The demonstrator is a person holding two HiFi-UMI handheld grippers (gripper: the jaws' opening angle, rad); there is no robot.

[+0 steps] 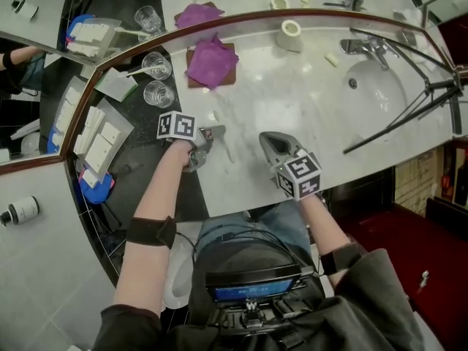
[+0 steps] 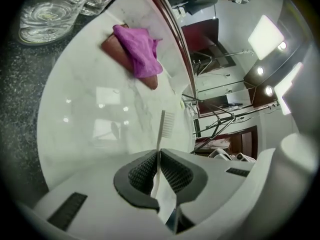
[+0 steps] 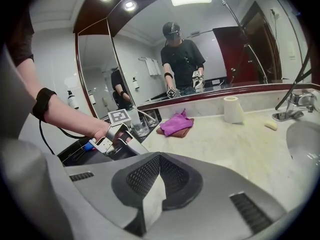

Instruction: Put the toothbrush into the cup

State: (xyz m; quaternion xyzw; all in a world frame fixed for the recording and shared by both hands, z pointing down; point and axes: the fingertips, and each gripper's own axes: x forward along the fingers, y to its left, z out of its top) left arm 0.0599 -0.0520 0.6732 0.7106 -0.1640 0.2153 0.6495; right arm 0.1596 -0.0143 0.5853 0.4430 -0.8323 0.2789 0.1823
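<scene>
left tongs are clamping the toothbrush by its handle, pads pressing tight on both sides. white stem is sticking out fwd past the tips, bristle head at the far end, bristles facing right in the left gripper view. brush is hanging over the marble counter nr its front-left corner; can't tell if the head is touching the stone.

right tongs are sitting closed w/ nothing between the pads, over the counter's front edge, just right of the left pair.

near glass cup and far glass cup are standing upright on the dark slab along the counter's left edge, apart from the brush. purple cloth is lying by the back edge nr the cups. paper roll is standing further right along the back edge, sink towards the right end.
</scene>
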